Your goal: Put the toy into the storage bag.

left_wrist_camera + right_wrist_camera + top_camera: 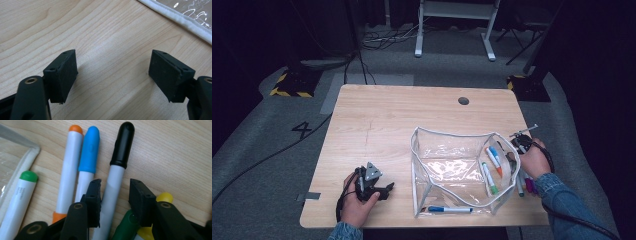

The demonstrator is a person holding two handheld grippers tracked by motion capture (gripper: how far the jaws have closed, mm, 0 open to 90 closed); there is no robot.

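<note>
The black-capped marker is a slim white barrel with a glossy black cap rounded at the tip; it lies flat on the wooden table, cap toward twelve o'clock in the right gripper view. The right gripper straddles its barrel: the left jaw lies against it, while a sliver of table shows before the right jaw, so the jaws are not yet clamped on it. Beside the black one, toward nine o'clock, lie three more markers: one blue-capped marker, one orange-capped marker and one green-capped marker, the last lying at the white edge of the clear pouch. Under the jaws, at six o'clock, one dark green cap and one yellow cap show. In the high view the pouch stands open at the table's four o'clock area, with one blue-capped pen along its near side. The left gripper rests at seven o'clock on the table, its jaws spread with bare wood between them.
</note>
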